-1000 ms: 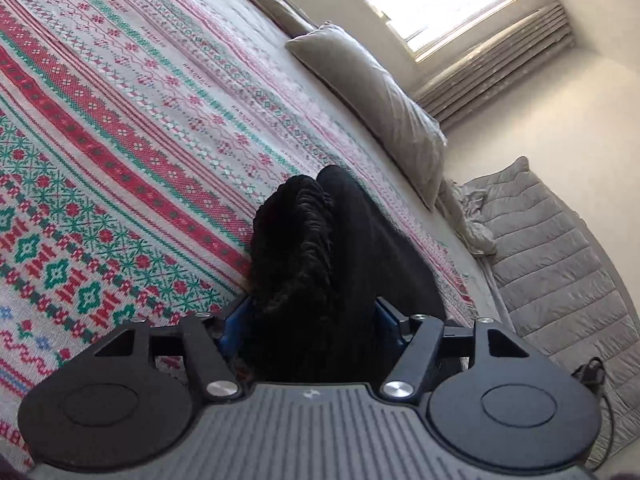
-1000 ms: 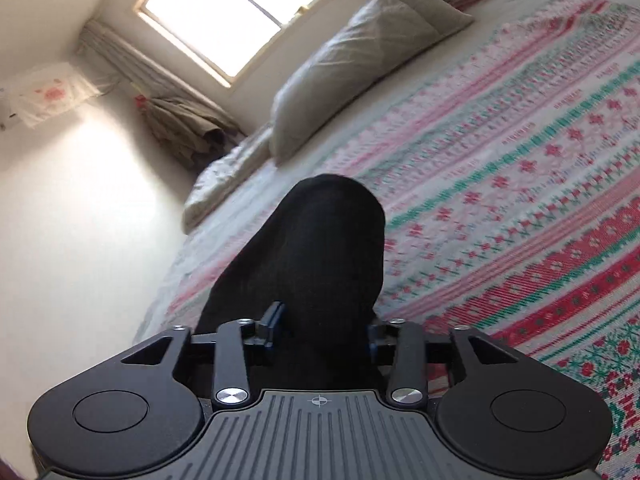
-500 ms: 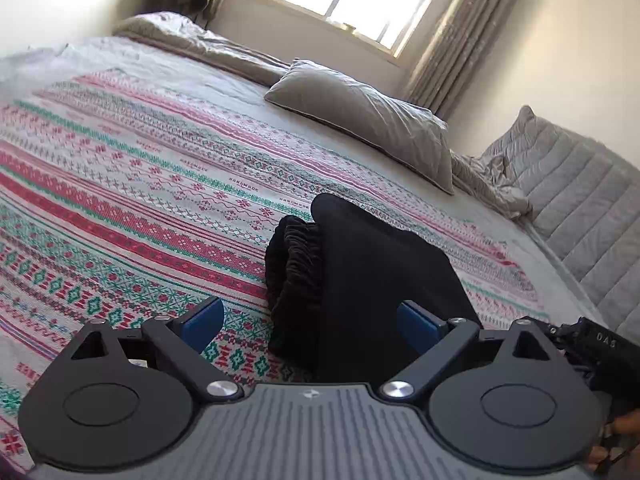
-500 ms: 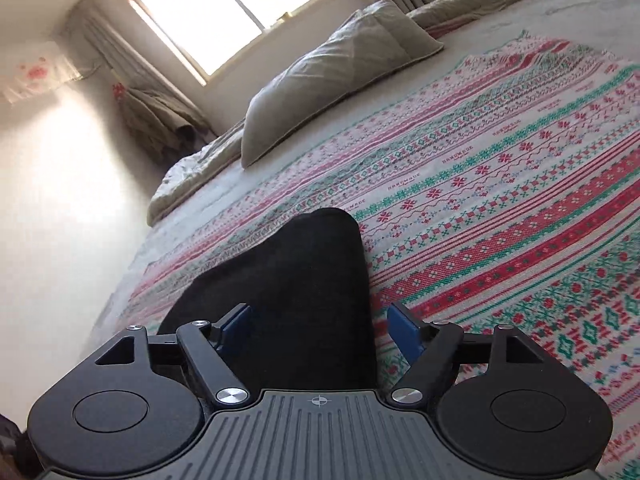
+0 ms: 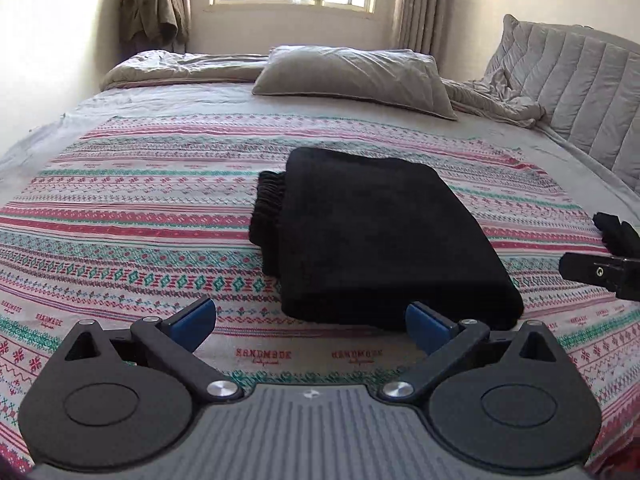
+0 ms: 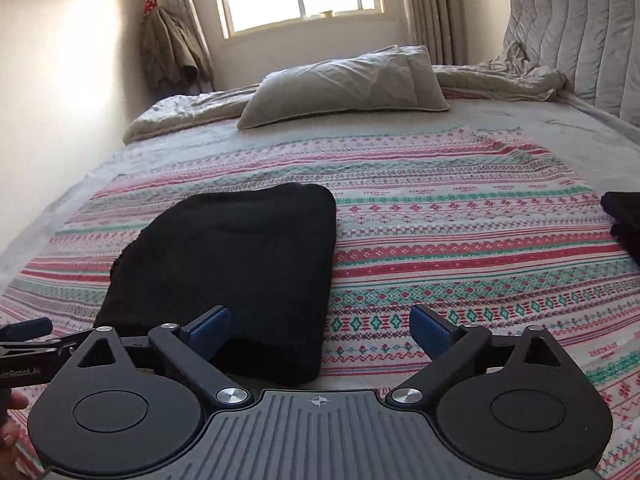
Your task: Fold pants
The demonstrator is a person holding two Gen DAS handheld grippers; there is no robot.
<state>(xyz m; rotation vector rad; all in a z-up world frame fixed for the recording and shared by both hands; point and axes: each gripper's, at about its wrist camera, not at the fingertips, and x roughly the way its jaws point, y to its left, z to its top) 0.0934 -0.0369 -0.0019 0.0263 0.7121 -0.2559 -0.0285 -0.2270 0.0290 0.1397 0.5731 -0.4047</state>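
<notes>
The black pants (image 5: 376, 232) lie folded into a thick rectangle on the patterned bedspread (image 5: 140, 216), with the gathered waistband showing at the left edge. In the right wrist view the pants (image 6: 232, 256) lie left of centre. My left gripper (image 5: 310, 322) is open and empty, just short of the pants' near edge. My right gripper (image 6: 320, 330) is open and empty, with its left finger over the pants' near right corner.
A grey pillow (image 5: 356, 76) and rumpled grey bedding (image 5: 496, 100) lie at the far side of the bed. A padded headboard (image 5: 576, 92) stands at the right. A dark folded item (image 6: 624, 220) sits at the right edge. A window is behind.
Both grippers have let go of the pants, opened wide and drawn back and up. The folded pants now lie flat on the bedspread.
</notes>
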